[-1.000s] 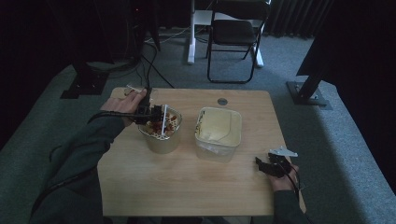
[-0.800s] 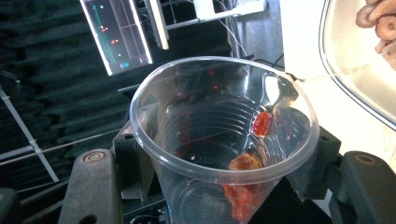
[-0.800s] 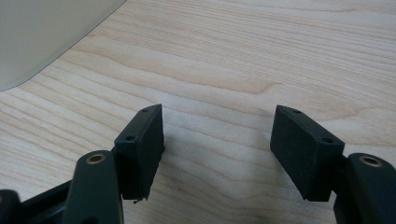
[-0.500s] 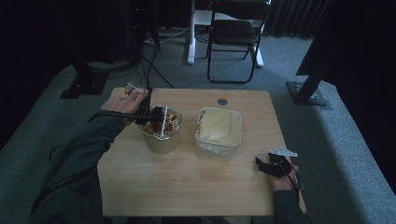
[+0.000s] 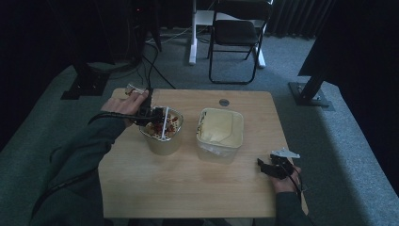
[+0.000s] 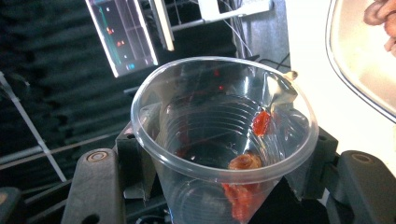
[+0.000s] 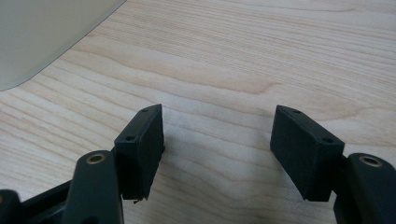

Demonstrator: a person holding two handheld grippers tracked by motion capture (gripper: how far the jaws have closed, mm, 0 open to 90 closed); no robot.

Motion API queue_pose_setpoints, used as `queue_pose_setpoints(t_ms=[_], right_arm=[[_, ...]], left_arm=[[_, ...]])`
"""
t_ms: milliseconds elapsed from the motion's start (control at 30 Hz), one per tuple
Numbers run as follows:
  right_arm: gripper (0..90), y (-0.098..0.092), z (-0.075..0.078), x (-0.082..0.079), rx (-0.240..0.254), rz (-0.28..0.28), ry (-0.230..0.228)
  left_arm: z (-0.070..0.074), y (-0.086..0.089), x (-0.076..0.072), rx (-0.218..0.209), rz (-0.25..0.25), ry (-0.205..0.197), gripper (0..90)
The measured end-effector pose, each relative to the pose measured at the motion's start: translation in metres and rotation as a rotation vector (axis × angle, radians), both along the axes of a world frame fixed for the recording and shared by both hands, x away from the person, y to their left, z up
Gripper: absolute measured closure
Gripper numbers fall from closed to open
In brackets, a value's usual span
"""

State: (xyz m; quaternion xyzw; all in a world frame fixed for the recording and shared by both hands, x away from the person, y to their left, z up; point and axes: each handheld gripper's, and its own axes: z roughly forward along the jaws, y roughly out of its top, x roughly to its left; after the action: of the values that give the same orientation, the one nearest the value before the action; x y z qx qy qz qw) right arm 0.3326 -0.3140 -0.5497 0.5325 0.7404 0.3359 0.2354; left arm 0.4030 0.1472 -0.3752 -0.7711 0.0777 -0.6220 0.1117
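My left gripper is shut on a clear plastic cup, tipped on its side over the left tub. A few red pieces cling to the cup's inner wall. The left tub holds red bits. Beside it on the right stands a second pale tub with cream-coloured contents; its corner lies ahead and left of my right gripper. The right gripper rests low over the wooden table at the front right. It is open, with bare wood between its jaws.
A small dark round object lies near the table's far edge. A clear item sits at the far left corner by the person's hand. Behind the table stand a folding chair and dark stands with cables on the carpet.
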Motion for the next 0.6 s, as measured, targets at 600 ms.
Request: queue_pose_setpoints(t_ms=[600], right_arm=[[34.4, 0.0001, 0.0000, 0.0000, 0.001, 0.002, 0.000]], left_arm=[[-0.0014, -0.0083, -0.0053, 0.000, -0.014, -0.015, 38.9]])
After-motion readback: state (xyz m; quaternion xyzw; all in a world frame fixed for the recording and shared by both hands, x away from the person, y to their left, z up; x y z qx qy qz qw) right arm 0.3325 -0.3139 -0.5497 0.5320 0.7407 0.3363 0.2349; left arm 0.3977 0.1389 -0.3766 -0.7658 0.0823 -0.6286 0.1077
